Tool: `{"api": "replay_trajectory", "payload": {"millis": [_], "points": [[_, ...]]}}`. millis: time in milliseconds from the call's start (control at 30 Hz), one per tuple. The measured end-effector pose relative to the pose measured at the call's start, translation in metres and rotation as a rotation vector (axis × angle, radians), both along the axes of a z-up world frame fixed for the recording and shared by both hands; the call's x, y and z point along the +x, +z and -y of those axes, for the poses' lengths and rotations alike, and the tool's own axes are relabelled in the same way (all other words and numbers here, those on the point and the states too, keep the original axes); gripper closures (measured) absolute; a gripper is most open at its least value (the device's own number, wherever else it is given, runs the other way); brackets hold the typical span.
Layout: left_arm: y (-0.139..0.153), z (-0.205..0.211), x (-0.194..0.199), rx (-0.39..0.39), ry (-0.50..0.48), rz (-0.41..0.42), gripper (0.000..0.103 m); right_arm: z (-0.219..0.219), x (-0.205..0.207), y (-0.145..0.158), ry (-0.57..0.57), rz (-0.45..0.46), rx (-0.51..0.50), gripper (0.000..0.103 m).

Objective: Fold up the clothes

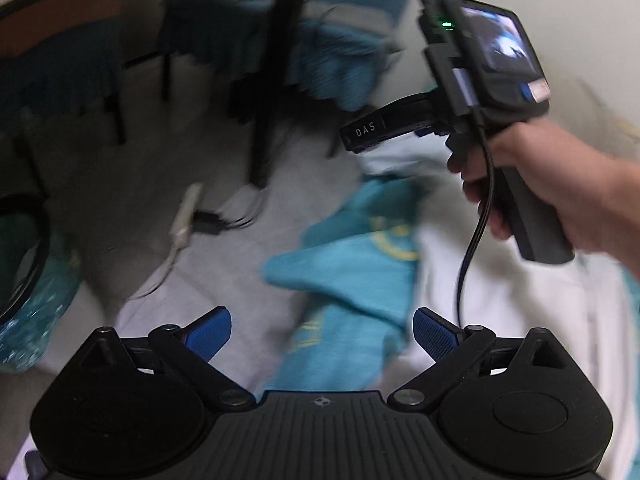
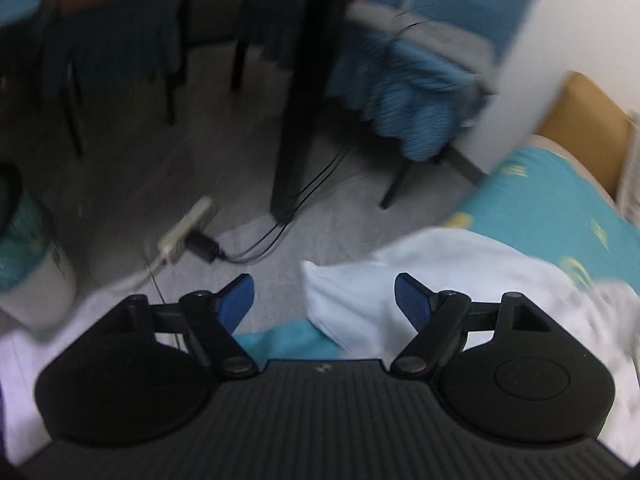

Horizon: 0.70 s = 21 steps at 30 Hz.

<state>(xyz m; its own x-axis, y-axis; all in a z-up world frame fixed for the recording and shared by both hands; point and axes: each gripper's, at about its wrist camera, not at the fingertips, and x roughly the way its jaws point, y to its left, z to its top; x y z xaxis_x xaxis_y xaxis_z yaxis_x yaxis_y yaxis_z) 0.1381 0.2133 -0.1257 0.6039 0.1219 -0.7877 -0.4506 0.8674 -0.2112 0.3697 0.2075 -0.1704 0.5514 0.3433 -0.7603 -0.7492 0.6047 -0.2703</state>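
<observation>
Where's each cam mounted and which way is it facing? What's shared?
Left wrist: on the left gripper, jaws open, looking down at a teal garment on white fabric; the person's right hand with its gripper shows.
Right wrist: on the right gripper, jaws open, facing a white cloth; no hand visible.
Shared: power strip, black table leg.
</observation>
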Motion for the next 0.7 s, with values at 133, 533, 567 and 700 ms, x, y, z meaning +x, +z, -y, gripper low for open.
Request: {"api": "replay_trajectory", "payload": {"millis": [133, 533, 567, 700], "points": [[-0.011, -0.015, -0.001, -0.089, 0.062, 0.004, 0.01, -0.031, 0.007, -0.035, 0.056, 0.04, -0.111, 0.033], [-0.001, 0.015, -0.014, -0.071, 0.012, 0.117, 0.017, 0.01, 0.012, 0.013, -0.087, 0.189, 0.055, 0.097], [0.003, 0.017, -0.017, -0.072, 0.011, 0.152, 0.017, 0.023, 0.011, 0.028, -0.117, 0.21, 0.108, 0.097], [0.017, 0.029, -0.024, -0.066, 0.007, 0.256, 0.017, 0.09, 0.005, 0.083, -0.275, 0.293, 0.286, 0.097]]}}
